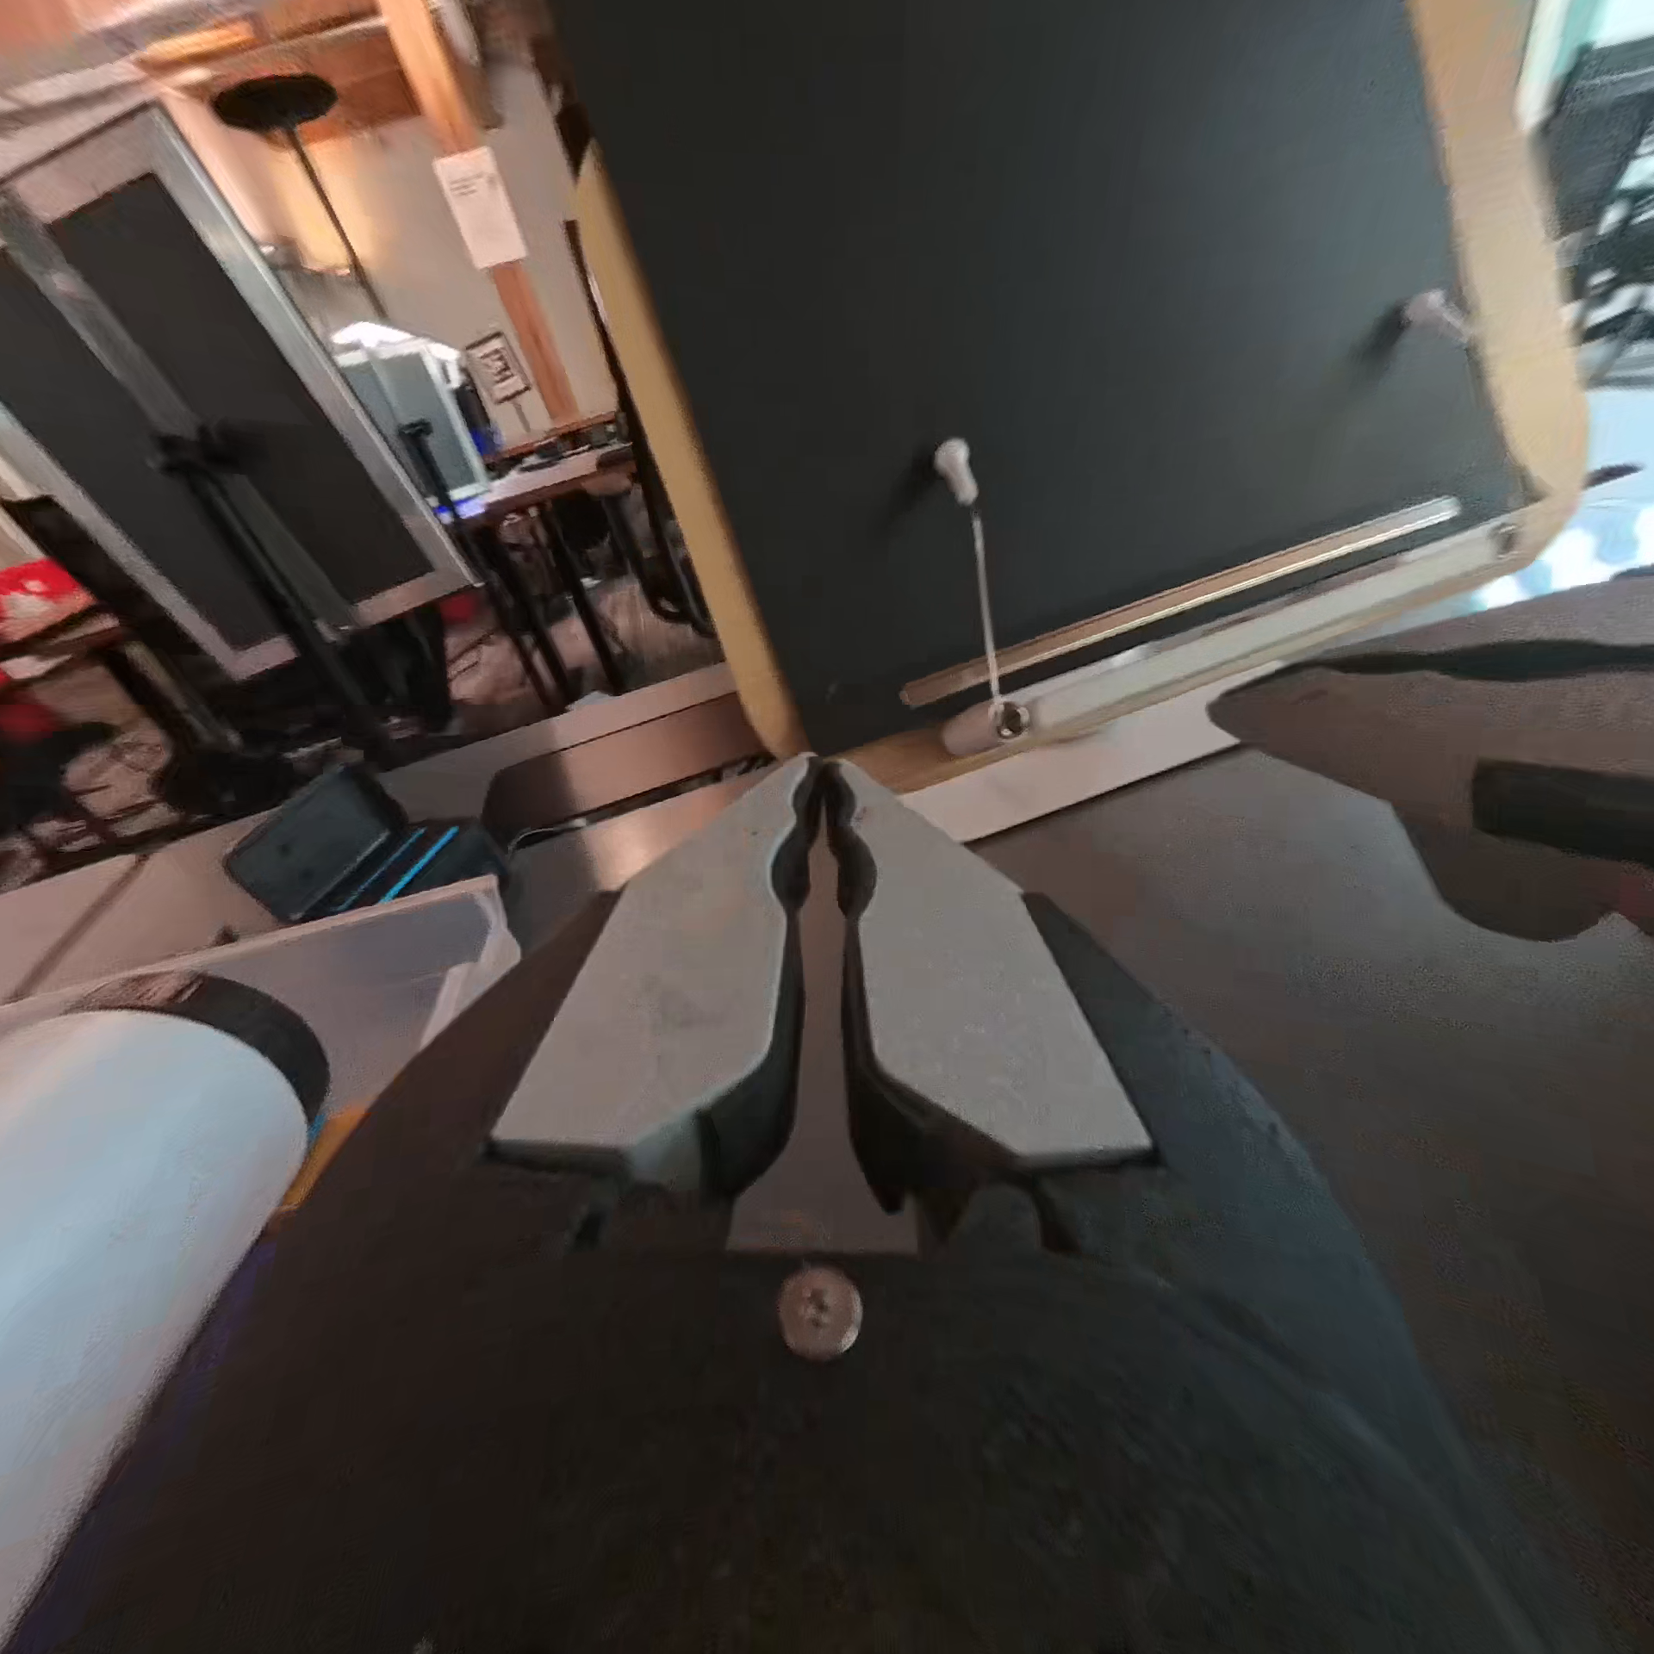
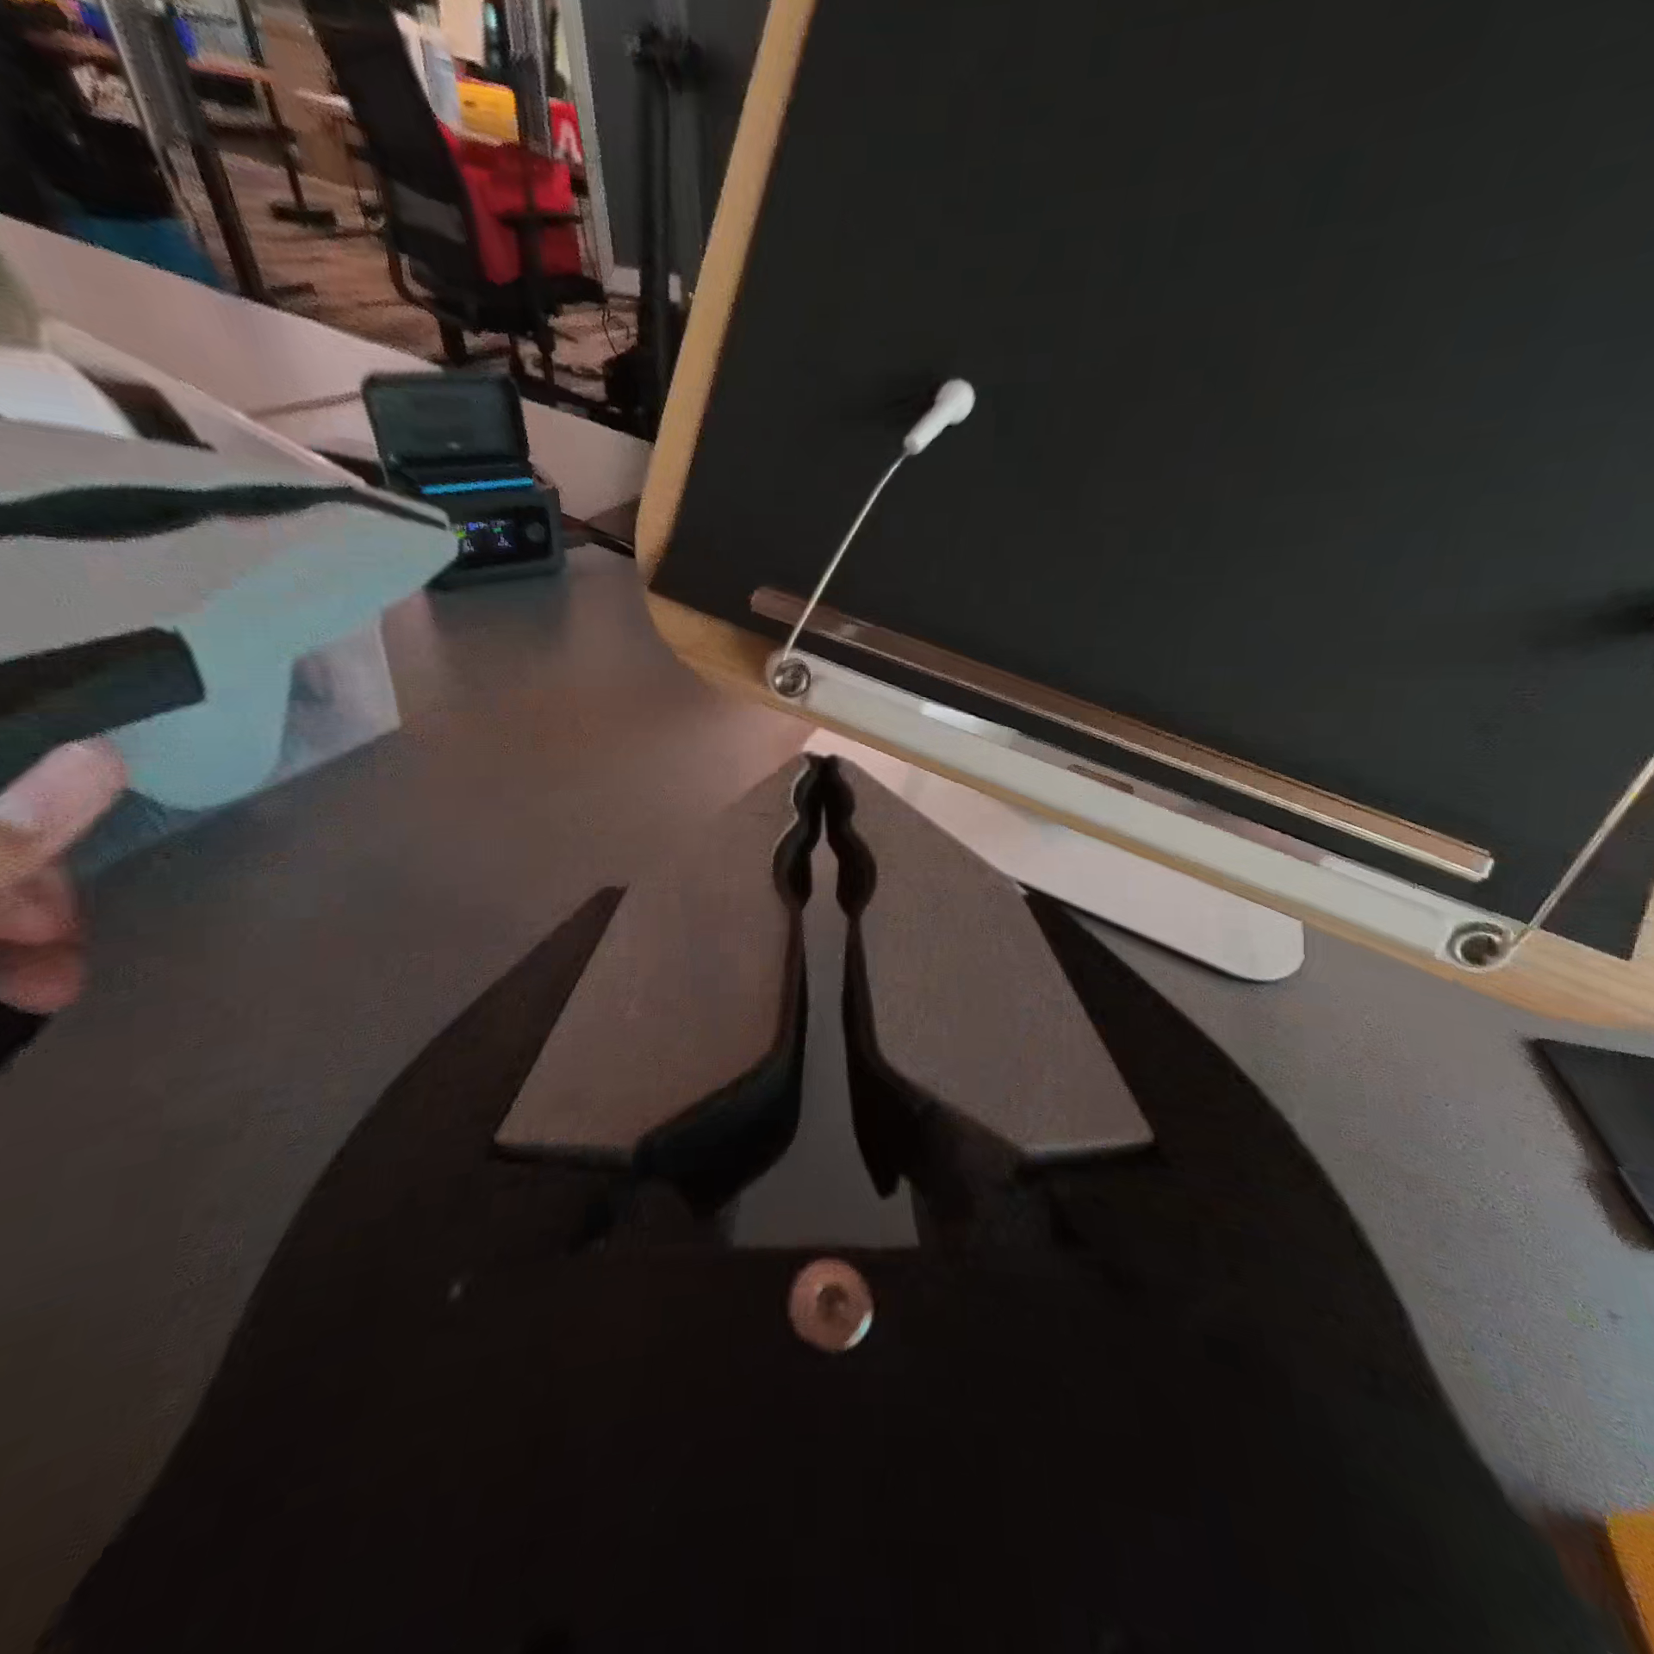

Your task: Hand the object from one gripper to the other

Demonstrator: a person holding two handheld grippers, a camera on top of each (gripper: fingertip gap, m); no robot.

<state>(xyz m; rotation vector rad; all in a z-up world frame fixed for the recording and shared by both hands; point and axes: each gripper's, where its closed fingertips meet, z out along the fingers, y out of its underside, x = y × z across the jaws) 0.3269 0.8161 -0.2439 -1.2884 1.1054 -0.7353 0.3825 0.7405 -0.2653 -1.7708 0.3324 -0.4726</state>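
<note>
Left hand-held gripper (image 1: 819, 770) pinched together; right hand-held gripper (image 2: 822, 770) likewise.

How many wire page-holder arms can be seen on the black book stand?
2. One wire arm rises from the ledge's left end, its white tip against the black board. The other wire arm rises from the ledge's right end and runs out of the right wrist view.

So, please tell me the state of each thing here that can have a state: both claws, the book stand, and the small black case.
Left claw: shut, empty, fingertips together.
Right claw: shut, empty, fingertips together.
Book stand: upright, tilted back, nothing on its ledge.
Page-holder wire: swung up against the dark board.
Small black case: lid open, display on its front lit.
</note>
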